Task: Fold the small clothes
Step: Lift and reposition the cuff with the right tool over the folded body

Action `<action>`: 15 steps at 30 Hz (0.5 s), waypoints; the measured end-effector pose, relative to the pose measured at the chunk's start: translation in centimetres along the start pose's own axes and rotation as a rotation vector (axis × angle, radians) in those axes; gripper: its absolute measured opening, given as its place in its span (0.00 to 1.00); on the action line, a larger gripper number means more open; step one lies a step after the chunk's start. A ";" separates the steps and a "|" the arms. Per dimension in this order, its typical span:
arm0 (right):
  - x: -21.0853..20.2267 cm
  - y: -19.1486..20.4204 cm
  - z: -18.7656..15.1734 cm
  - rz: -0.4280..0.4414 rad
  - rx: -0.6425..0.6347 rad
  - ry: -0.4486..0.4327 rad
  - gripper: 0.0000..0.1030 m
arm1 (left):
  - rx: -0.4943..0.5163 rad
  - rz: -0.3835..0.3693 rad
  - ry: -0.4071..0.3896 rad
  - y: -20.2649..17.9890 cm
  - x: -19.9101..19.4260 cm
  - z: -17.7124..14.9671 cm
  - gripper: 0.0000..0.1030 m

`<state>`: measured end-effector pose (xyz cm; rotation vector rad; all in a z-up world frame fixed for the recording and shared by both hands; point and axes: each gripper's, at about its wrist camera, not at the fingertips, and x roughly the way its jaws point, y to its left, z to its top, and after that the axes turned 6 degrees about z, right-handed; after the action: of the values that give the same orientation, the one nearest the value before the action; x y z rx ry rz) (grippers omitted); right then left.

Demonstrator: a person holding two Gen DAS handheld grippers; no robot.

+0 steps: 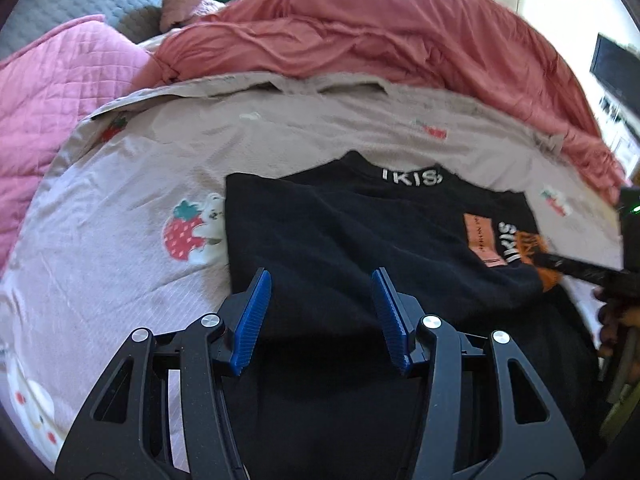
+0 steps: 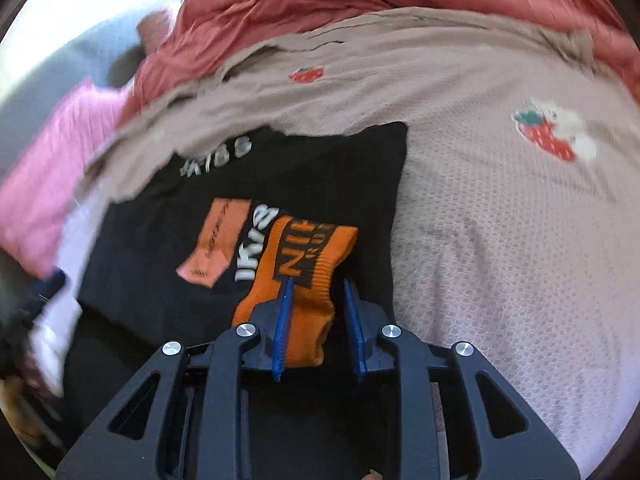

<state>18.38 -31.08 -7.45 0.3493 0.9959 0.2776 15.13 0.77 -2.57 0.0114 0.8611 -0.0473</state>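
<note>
Blue pads sit right up close in my left view: my left gripper [image 1: 322,280] hangs over the black sweater [image 1: 360,240], jaws standing apart with nothing between them. That sweater lies flat on the strawberry-print bedsheet [image 1: 120,280], and its white-lettered collar [image 1: 412,176] points away from me toward the red quilt [image 1: 360,40] heaped at the far side, so its length runs from my grippers straight back to that heap. Its left edge looks neatly folded and straight. A pink quilted blanket [image 1: 60,100] is bunched off to the far left.

Over on the right view, my right gripper [image 2: 316,284] has the orange cuff [image 2: 304,264] of the sleeve between its jaws. I can see the left pad against the fabric, but the right pad stands clear with a gap, so nothing is pinched. The cuff lies on top of the sweater's chest, just beside the peach label [image 2: 218,236] and the white lettering [image 2: 256,248]. Its long axis runs from my jaws up and slightly right, the black-lettered end farthest from me. From the left view I catch the same cuff at the sweater's right side, with the right gripper's black finger reaching in from the edge.
</note>
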 end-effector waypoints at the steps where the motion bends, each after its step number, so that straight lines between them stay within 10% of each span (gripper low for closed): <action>1: 0.0 0.0 0.2 0.002 -0.003 -0.003 0.26 | 0.004 0.010 0.011 -0.5 0.8 0.5 0.43; 8: 1.7 -0.1 1.2 -0.002 -0.024 -0.007 0.32 | 0.070 0.075 0.128 -2.0 5.2 0.6 0.46; 10: 1.8 0.4 1.2 -0.027 -0.075 -0.011 0.10 | 0.066 0.083 0.117 -2.0 5.2 0.3 0.47; 15: -0.6 1.8 2.4 -0.067 -0.153 -0.097 0.05 | 0.056 0.073 0.045 -2.3 3.7 0.6 0.48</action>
<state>19.97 -30.04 -5.08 0.1883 0.8839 0.2717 17.91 -1.66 -4.94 0.0964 0.9034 -0.0028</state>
